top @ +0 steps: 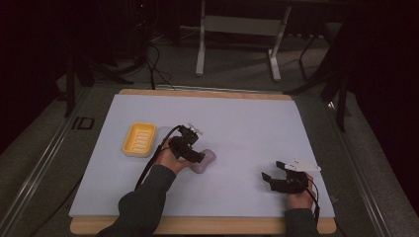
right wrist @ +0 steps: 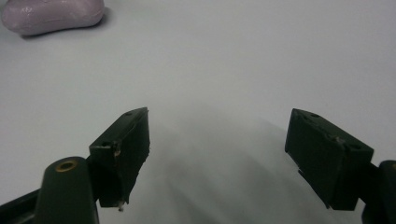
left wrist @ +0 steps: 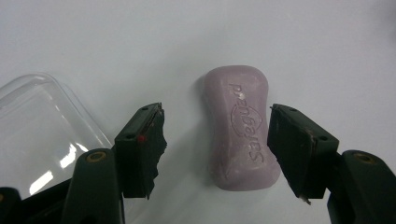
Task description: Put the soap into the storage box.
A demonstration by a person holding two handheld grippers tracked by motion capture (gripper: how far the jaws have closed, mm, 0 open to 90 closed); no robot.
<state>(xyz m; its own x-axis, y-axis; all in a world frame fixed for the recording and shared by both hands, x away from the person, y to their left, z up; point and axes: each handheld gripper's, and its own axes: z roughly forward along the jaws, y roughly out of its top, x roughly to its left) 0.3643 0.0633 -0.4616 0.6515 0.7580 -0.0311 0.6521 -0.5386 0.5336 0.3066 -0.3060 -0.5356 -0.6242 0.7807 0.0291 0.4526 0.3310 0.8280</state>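
The left gripper (left wrist: 215,140) has its jaws spread wide, one on each side of a lilac soap bar (left wrist: 240,128) that lies flat on the surface (left wrist: 116,42); the right-hand jaw in the left gripper view sits just beside the bar's edge, though I cannot tell whether it touches, and the other jaw stands clearly apart from the bar. The bar has a pinched waist and embossed lettering on its upper face. Low at the left of that view lies a clear plastic lid (left wrist: 42,135), partly behind the jaw. In the high view the left gripper (top: 193,154) is held in the person's left hand (top: 170,157) near the middle of the surface (top: 237,118), directly over the soap bar (top: 204,162). Toward the left edge, near that hand, sits a yellow ridged soap dish (top: 139,139). The right gripper (top: 271,173) rests near the front right corner, held in the right hand (top: 300,195), its jaws also wide apart with nothing between them. In the right gripper view, the right gripper (right wrist: 217,154) points across bare surface, and the soap bar (right wrist: 51,16) lies well apart at the top left.
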